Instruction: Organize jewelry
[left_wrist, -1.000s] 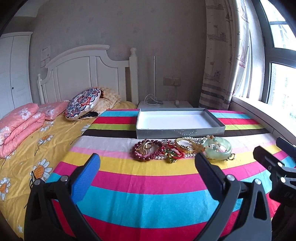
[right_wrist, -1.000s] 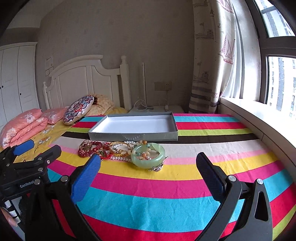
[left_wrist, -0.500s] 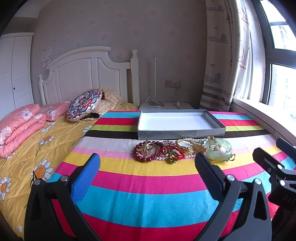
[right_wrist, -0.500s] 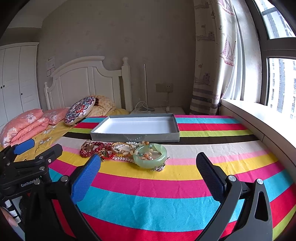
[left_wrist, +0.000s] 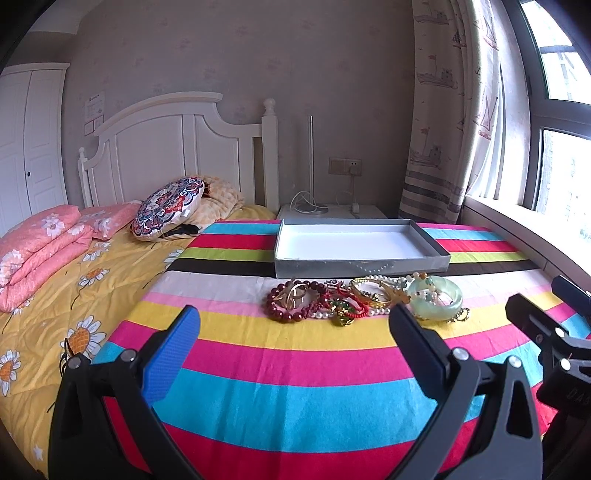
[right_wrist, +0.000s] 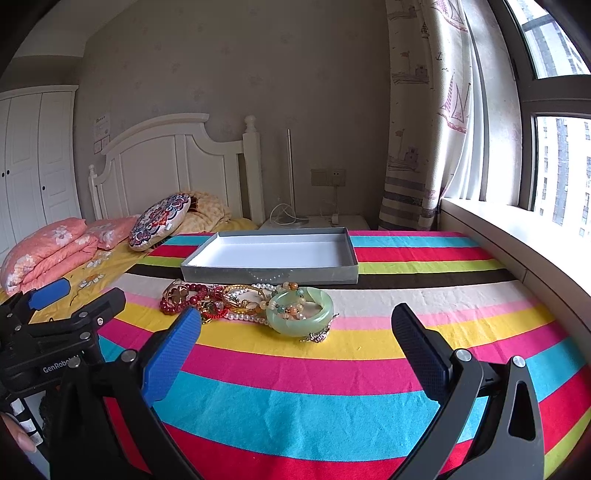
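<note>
A tangle of jewelry lies on the striped cloth just in front of a shallow grey box (left_wrist: 362, 264) (right_wrist: 269, 275) with a white, empty inside. The pile holds a dark red bead bracelet (left_wrist: 286, 312) (right_wrist: 173, 304), gold bangles (left_wrist: 371, 291), a pearl string and a pale green jade bangle (left_wrist: 437, 301) (right_wrist: 301, 314). My left gripper (left_wrist: 293, 332) stands open, short of the pile, nothing between its fingers. My right gripper (right_wrist: 295, 332) is open too, just short of the jade bangle. Each gripper shows at the edge of the other's view.
The striped cloth (left_wrist: 295, 369) covers a bed with a yellow daisy quilt (left_wrist: 55, 295), pink pillows (left_wrist: 40, 240) and a round patterned cushion (left_wrist: 168, 208) at the left. A white headboard, nightstand and curtain stand behind; a window sill (right_wrist: 517, 236) runs along the right.
Both cameras have tilted slightly, so the scene sits a little lower in the frames. The jewelry and box have not moved. Both grippers stay open.
</note>
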